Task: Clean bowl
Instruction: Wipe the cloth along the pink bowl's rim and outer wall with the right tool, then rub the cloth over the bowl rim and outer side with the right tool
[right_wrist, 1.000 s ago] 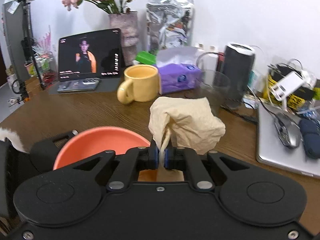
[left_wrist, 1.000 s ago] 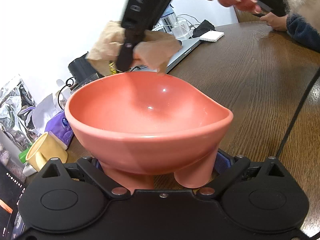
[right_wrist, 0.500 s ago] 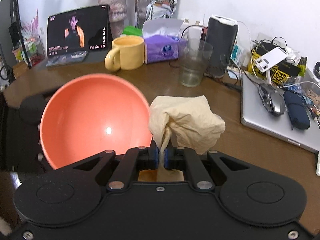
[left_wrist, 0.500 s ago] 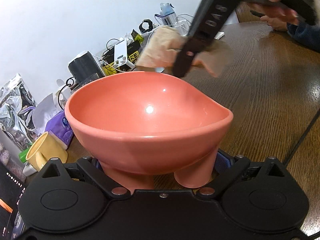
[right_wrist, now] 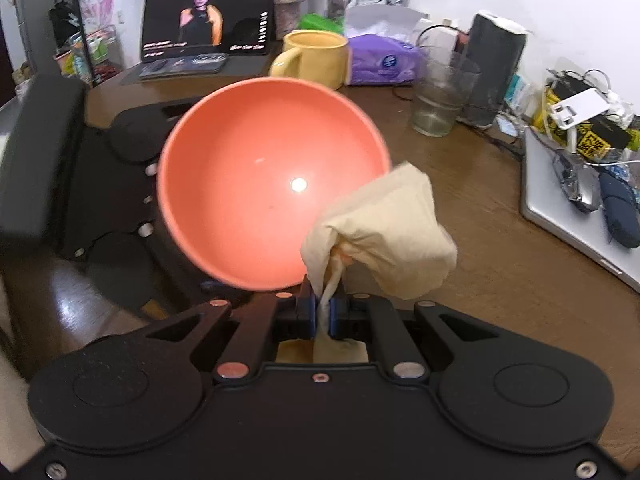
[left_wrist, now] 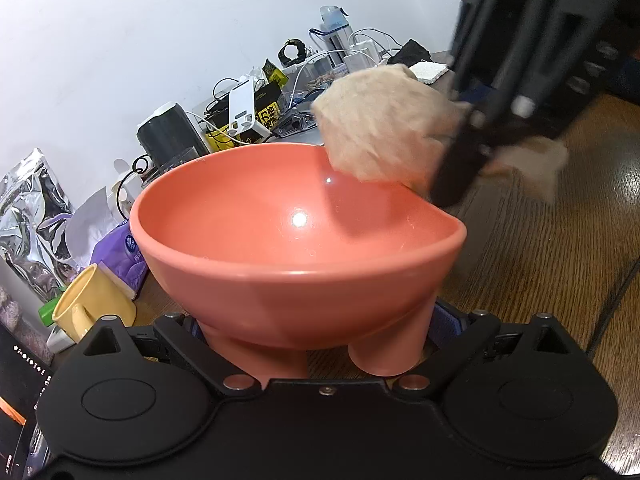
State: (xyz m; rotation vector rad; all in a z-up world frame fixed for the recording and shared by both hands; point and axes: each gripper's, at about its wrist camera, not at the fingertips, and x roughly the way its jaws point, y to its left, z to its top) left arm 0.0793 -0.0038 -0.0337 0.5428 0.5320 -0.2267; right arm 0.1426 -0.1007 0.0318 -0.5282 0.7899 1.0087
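The coral bowl [left_wrist: 280, 240] with short feet fills the left wrist view. My left gripper [left_wrist: 316, 332] is shut on its base, a blue pad pressing on each side. From the right wrist the bowl [right_wrist: 256, 184] shows its glossy inside, with the left gripper's black body [right_wrist: 120, 184] beside it. My right gripper [right_wrist: 322, 304] is shut on a crumpled beige tissue [right_wrist: 384, 232]. In the left wrist view that tissue [left_wrist: 380, 128] hangs at the bowl's far right rim under the right gripper [left_wrist: 460, 176]. Whether it touches the rim I cannot tell.
On the brown wooden table [right_wrist: 460, 184] behind the bowl stand a yellow mug [right_wrist: 316, 56], a purple tissue pack [right_wrist: 384, 60], a glass [right_wrist: 440, 100], a black cylinder [right_wrist: 496, 68] and a lit tablet [right_wrist: 208, 20]. A laptop [right_wrist: 568, 216] with cables lies at the right.
My right gripper has carried the tissue from behind the bowl across to its right rim and lower, tipping downwards. The bowl and the left gripper have stayed put.
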